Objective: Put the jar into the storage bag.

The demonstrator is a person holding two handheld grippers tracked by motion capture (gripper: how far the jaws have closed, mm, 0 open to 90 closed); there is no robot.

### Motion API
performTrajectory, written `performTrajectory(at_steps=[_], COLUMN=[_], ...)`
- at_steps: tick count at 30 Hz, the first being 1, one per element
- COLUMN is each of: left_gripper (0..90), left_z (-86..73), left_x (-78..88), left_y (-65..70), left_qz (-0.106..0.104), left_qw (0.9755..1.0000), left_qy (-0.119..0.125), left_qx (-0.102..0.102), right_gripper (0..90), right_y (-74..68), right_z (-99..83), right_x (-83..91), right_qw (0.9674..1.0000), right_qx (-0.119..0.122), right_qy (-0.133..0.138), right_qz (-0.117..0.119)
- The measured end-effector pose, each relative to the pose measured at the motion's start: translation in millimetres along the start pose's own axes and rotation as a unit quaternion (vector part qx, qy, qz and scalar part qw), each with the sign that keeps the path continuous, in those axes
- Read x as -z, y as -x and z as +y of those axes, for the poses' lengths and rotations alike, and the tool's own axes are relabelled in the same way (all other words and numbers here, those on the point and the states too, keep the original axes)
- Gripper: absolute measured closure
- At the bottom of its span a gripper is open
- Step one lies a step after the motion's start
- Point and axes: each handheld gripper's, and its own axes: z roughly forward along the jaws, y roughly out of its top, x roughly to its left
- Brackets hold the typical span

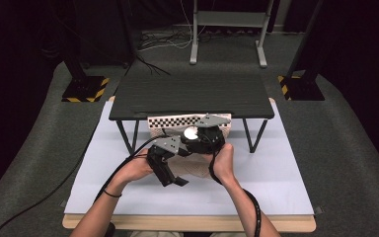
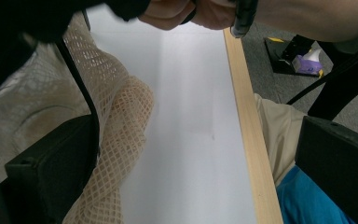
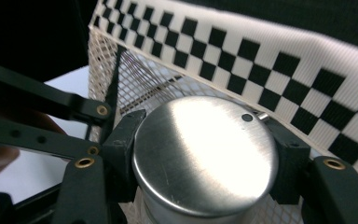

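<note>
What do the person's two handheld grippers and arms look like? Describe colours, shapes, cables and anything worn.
Both the left gripper and the right gripper are black with blocky black jaws. Brass-coloured rivets mark the right one's linkage. Each carries a grey three-cornered plate and trails a thick black cable. The forearms are bare; a thin dark band circles the left wrist.
</note>
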Motion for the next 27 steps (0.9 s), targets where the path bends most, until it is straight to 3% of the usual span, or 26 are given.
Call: performTrajectory(at_steps=[10, 27], left_gripper=[0.0, 0.0], left_z=[0.3, 1.1], left_x=[-0.3, 0.9], left_y=[0.4, 1.2], left_qz=[0.003, 0.014], left_qw=[1.0, 0.9999], left_qy=[0.0, -0.001], left_qx=[0.0, -0.007], right_gripper=[39.1, 37.9], right_y=[3.2, 6.0], right_z=[-3.2, -3.8], right_x=[-5.6, -5.2], right_qw=[0.9996, 0.9992], right_qx=[-0.004, -0.008], right_qy=[-0.029, -0.039], right_qz=[-0.001, 0.008])
